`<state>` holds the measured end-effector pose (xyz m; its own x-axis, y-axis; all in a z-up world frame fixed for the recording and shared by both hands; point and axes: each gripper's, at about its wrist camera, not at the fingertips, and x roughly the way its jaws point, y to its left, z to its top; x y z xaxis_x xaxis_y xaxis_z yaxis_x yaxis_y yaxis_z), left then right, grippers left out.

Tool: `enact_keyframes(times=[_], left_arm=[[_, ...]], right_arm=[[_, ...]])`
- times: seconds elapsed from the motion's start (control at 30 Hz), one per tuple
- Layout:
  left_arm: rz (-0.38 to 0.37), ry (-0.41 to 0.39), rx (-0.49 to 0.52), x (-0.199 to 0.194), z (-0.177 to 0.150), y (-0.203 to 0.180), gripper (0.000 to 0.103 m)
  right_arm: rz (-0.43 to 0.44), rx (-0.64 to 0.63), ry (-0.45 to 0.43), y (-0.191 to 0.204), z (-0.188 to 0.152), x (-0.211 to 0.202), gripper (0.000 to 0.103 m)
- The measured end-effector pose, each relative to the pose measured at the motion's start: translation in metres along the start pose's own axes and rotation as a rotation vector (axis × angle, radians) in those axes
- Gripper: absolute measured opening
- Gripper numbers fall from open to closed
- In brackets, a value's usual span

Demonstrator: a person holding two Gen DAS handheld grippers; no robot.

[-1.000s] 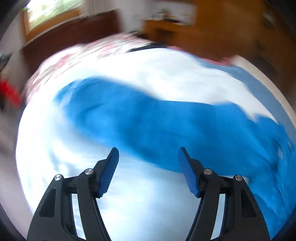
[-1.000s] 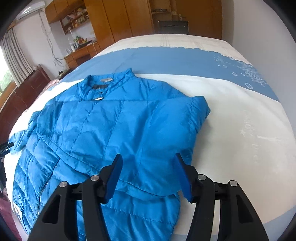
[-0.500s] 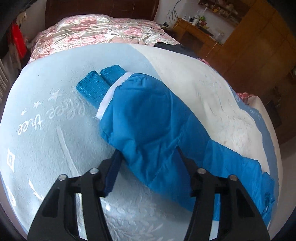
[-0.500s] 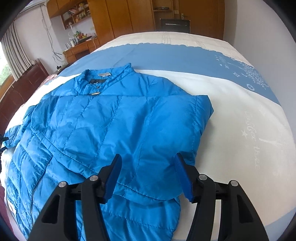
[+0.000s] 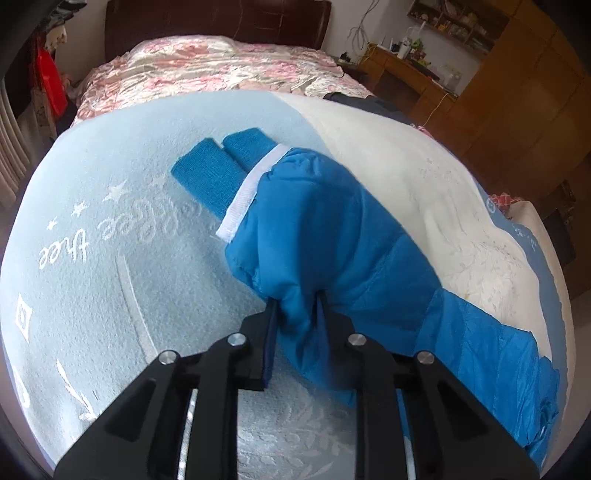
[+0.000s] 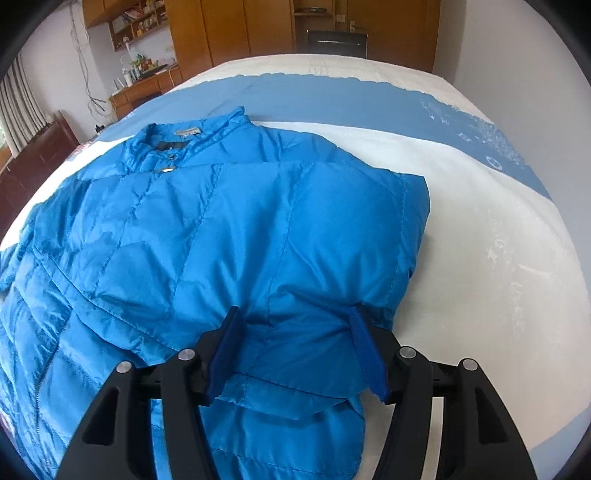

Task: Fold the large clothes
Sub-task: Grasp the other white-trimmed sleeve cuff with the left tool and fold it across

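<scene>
A bright blue puffer jacket [image 6: 184, 229] lies front up on the bed, collar [image 6: 192, 140] at the far end. Its right side is folded over the body. My right gripper [image 6: 295, 314] is open and points down over that folded part, a finger on either side of a puffed panel near the hem. In the left wrist view the other sleeve [image 5: 332, 229] lies stretched across the bed cover [image 5: 110, 258], with its knit cuff [image 5: 218, 173] beyond a white band. My left gripper [image 5: 297, 306] is closing, a bunched fold of the sleeve pinched between its pads.
A pink floral quilt [image 5: 207, 62] lies bunched against the dark headboard [image 5: 207, 18]. A cluttered wooden desk [image 5: 413, 81] and tall wooden wardrobes [image 6: 258, 26] stand beyond the bed. A wall [image 6: 517, 74] runs along the bed's right side.
My left gripper swept across to the sleeve near its cuff, straddled it, then closed and pinched up a fold. My right gripper stayed open over the folded side, edging slightly closer to the cloth.
</scene>
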<state>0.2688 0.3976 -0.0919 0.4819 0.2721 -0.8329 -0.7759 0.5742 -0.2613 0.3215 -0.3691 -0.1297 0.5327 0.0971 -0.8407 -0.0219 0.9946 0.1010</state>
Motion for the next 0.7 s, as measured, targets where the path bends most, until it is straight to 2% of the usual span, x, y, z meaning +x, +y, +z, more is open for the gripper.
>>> enact_keyframes(times=[0.1, 0.2, 0.33, 0.4, 0.47, 0.7], left_arm=[[-0.056, -0.063, 0.043, -0.023, -0.002, -0.015, 0.008], [-0.144, -0.148, 0.126, -0.061, -0.009, -0.046, 0.006], [-0.261, -0.213, 0.266, -0.113, -0.034, -0.110, 0.005], [-0.294, -0.233, 0.337, -0.130, -0.052, -0.142, 0.005], [-0.362, -0.235, 0.428, -0.147, -0.078, -0.181, 0.005], [-0.555, -0.177, 0.621, -0.173, -0.164, -0.283, 0.005]], right_arm=[[0.064, 0.046, -0.012, -0.009, 0.002, -0.010, 0.061], [0.106, 0.047, -0.040, -0.010, 0.004, -0.028, 0.061], [0.117, 0.041, -0.066, -0.004, 0.004, -0.046, 0.061], [0.134, 0.046, -0.059, -0.002, 0.001, -0.049, 0.061], [0.159, 0.048, -0.054, 0.001, -0.002, -0.053, 0.061], [0.166, 0.057, -0.060, 0.002, -0.008, -0.060, 0.061]])
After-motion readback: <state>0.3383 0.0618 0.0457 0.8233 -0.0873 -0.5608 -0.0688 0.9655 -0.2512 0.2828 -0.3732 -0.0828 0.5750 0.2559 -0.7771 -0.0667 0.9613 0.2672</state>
